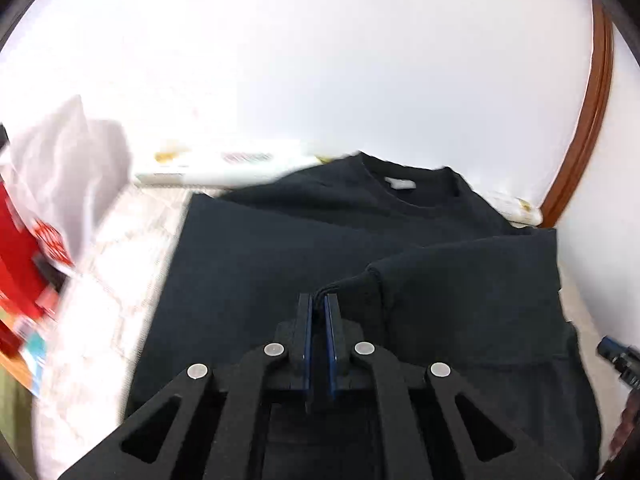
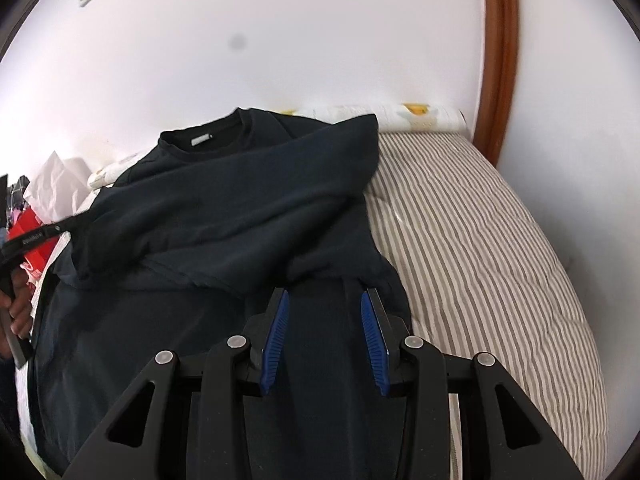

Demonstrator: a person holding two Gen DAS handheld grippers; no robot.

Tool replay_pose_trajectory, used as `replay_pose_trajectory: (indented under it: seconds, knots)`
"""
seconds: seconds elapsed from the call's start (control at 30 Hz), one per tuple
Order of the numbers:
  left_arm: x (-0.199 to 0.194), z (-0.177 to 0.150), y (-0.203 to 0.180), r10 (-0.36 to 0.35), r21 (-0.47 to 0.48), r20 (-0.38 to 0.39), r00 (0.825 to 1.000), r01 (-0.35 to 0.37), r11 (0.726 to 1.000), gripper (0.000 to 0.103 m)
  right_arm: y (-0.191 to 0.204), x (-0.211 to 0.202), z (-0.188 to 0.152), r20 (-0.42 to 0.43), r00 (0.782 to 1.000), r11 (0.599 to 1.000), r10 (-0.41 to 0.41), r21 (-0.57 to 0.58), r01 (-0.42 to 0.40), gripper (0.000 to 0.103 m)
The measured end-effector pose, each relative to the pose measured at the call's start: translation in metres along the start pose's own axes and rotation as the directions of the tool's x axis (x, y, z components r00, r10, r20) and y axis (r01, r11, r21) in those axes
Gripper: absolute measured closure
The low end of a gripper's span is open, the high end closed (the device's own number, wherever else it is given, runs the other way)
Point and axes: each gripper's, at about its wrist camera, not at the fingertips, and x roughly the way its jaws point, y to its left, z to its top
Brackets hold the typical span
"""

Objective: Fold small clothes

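Note:
A dark navy sweatshirt (image 1: 280, 248) lies on the bed, collar with a white label toward the wall. My left gripper (image 1: 319, 300) is shut on the cuff of its sleeve (image 1: 352, 280), which lies folded across the body. In the right wrist view the sweatshirt (image 2: 224, 208) has both sleeves folded over the chest. My right gripper (image 2: 325, 300) is open and empty just above the lower right part of the garment. The left gripper (image 2: 36, 236) shows at the left edge there, holding the sleeve end.
The striped bed cover (image 2: 480, 248) extends to the right of the sweatshirt. A white patterned pillow (image 2: 400, 116) lies along the wall. White paper and red packaging (image 1: 36, 216) sit at the left. A brown wooden frame (image 2: 496, 48) stands at the right.

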Motion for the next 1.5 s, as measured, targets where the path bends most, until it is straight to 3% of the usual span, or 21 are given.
replay_pose_trajectory:
  seconds: [0.13,0.33,0.4,0.47,0.5,0.7,0.83,0.93,1.07,1.2,1.3,1.5]
  knots:
    - [0.007,0.003,0.024,0.083,0.028,-0.012,0.996,-0.082,0.996,0.097,0.012,0.006,0.01,0.005,1.0,1.0,0.01,-0.01,-0.01,0.066]
    - [0.031,-0.008,0.065,0.031,-0.09,-0.117,0.993,-0.042,0.995,0.093,0.024,0.012,0.014,-0.009,1.0,1.0,0.002,-0.016,-0.002,0.066]
    - [0.032,-0.015,0.076,0.02,-0.132,-0.148,0.989,-0.04,0.99,0.081,0.025,0.015,0.012,-0.021,1.0,1.0,-0.001,-0.018,0.001,0.066]
    - [0.031,-0.024,0.086,-0.015,-0.174,-0.163,0.986,-0.014,0.985,0.048,0.026,0.017,0.01,-0.029,1.0,1.0,-0.008,-0.022,0.007,0.066]
    - [0.032,-0.028,0.081,-0.022,-0.185,-0.159,0.987,-0.008,0.983,0.044,0.026,0.017,0.009,-0.032,0.999,1.0,-0.012,-0.026,0.011,0.066]
    - [0.028,-0.038,0.073,-0.101,-0.204,-0.148,0.984,0.069,0.976,0.044,0.026,0.026,0.003,-0.058,0.998,1.0,-0.01,-0.017,0.009,0.066]
    - [0.038,-0.036,0.059,-0.076,-0.168,-0.142,0.987,0.051,0.984,0.048,0.025,0.03,-0.001,-0.074,0.997,1.0,-0.006,-0.003,0.006,0.066]
    - [0.043,-0.035,0.05,-0.092,-0.164,-0.159,0.983,0.065,0.984,0.071,0.026,0.03,-0.003,-0.074,0.997,1.0,-0.01,-0.001,0.01,0.066]
    - [0.037,-0.032,0.036,-0.004,-0.067,-0.124,0.992,-0.005,0.998,0.091,0.027,0.033,-0.002,-0.075,0.997,1.0,-0.006,-0.007,0.006,0.066]
    - [0.017,-0.024,0.052,-0.035,-0.116,-0.077,0.996,0.026,0.993,0.094,0.025,0.037,0.008,-0.058,0.998,1.0,-0.003,-0.007,0.003,0.066]
    - [0.002,-0.017,0.064,0.014,-0.108,-0.038,0.999,-0.018,0.994,0.094,0.023,0.043,0.022,-0.032,0.999,0.999,-0.03,-0.012,0.029,0.066]
    - [0.018,-0.028,0.081,0.037,-0.12,-0.118,0.992,-0.052,0.991,0.093,0.009,0.068,0.037,-0.029,0.994,0.995,-0.104,0.009,0.104,0.062]
